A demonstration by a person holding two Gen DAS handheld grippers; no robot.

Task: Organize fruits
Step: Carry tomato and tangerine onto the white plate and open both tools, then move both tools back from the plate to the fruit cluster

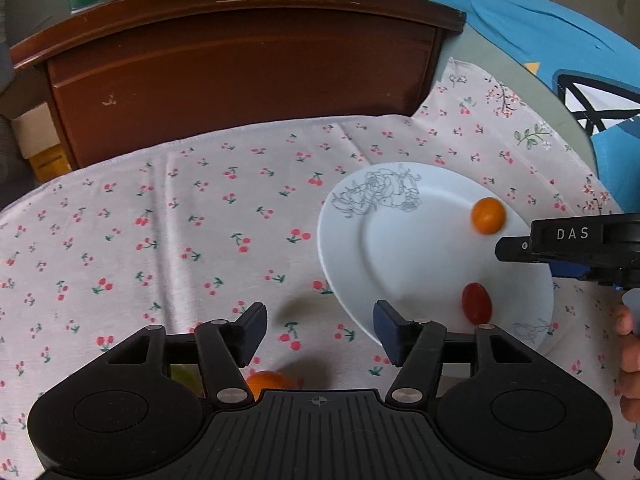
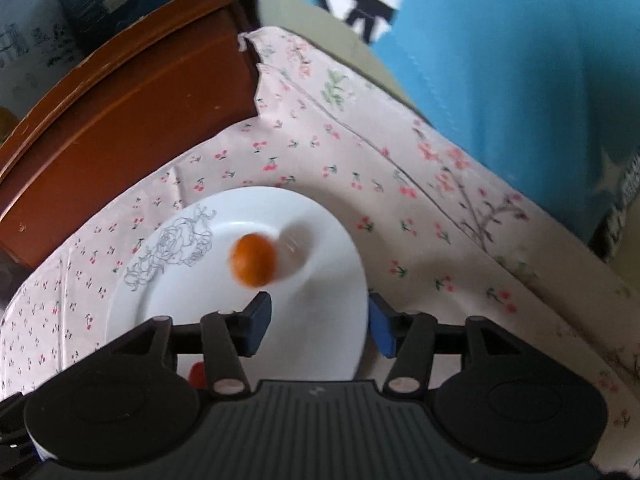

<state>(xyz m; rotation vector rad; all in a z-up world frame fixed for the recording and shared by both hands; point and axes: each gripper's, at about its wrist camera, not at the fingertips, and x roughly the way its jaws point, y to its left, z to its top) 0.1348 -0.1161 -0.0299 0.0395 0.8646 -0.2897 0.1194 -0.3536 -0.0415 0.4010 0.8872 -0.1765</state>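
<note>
Right wrist view: round orange fruit [image 2: 253, 260] blurred on the white floral-printed ceramic plate [image 2: 328, 216], beyond the spread, empty right fingers [image 2: 376, 320].
Risk: it may roll off the plate's rim.
Left fingers [image 1: 252, 330]: spread, empty; another orange fruit [image 1: 267, 382] lies beneath, off the plate.
Red oval fruit [image 1: 476, 303]: on the plate.

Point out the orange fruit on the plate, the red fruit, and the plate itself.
orange fruit [image 1: 487, 215], left wrist view, middle of its skin.
red fruit [image 1: 476, 303], left wrist view, centre of its body.
plate [image 1: 400, 248], left wrist view, bare white centre.
</note>
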